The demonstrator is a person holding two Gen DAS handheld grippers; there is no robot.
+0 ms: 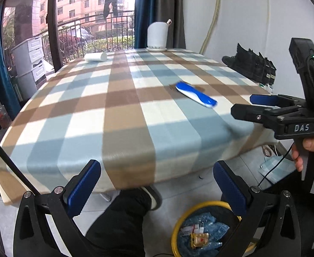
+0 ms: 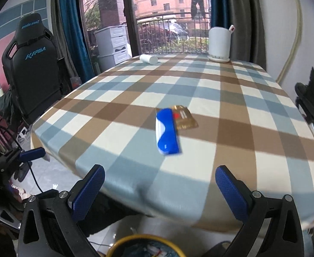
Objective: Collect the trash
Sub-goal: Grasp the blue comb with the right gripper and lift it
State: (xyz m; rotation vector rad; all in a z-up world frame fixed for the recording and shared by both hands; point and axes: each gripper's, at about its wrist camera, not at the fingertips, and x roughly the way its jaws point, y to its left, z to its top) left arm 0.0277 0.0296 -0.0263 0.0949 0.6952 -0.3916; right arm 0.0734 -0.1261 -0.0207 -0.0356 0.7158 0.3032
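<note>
Both my grippers, left gripper [image 1: 157,190] and right gripper [image 2: 160,189], spread wide, empty; "DAS" on right body; blue wrapper [image 2: 166,131] overlaps gold packet [image 2: 184,117] mid-table [image 2: 232,107]; "KIRIN"-like chair [image 2: 31,68] lettering; yellow-rimmed bin [image 1: 176,233] below

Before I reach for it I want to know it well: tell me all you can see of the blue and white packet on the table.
The blue and white packet is long, flat and glossy, like plastic wrap, mostly blue with a white curved patch. It lies flat on the checked tablecloth, toward the table's near right part, its far end overlapping a gold wrapper. Neither gripper touches it. Blur hides any print.
</note>
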